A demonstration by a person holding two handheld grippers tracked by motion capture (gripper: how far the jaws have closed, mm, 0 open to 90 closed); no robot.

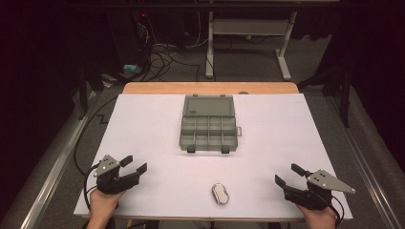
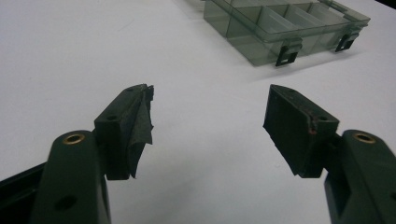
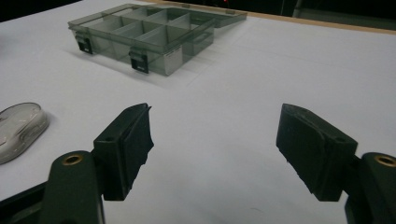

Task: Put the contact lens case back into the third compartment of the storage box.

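desk (image 1: 143,124): white top, wood at far edge | box (image 1: 208,123): open, near far edge at middle, latches clear in left claw view | left claw (image 1: 134,165): spread, near-left corner | right claw (image 1: 286,174): spread, near-right corner | oval case (image 1: 220,193): near edge, middle; its edge seen in right claw view

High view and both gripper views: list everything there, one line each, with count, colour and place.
Compartment box: one, smoky grey see-through plastic, lid open, centre of the table toward the far side.
Small oval object: one, white and silver, near edge of the table, between the two tongs.
Table cover: one, white, over a wooden tabletop.
Cables: several, dark, on the floor beyond the table.
Desk frame: one, pale grey, behind the table.
Left tongs: one, black, open, near left corner.
Right tongs: one, black, open, near right corner.
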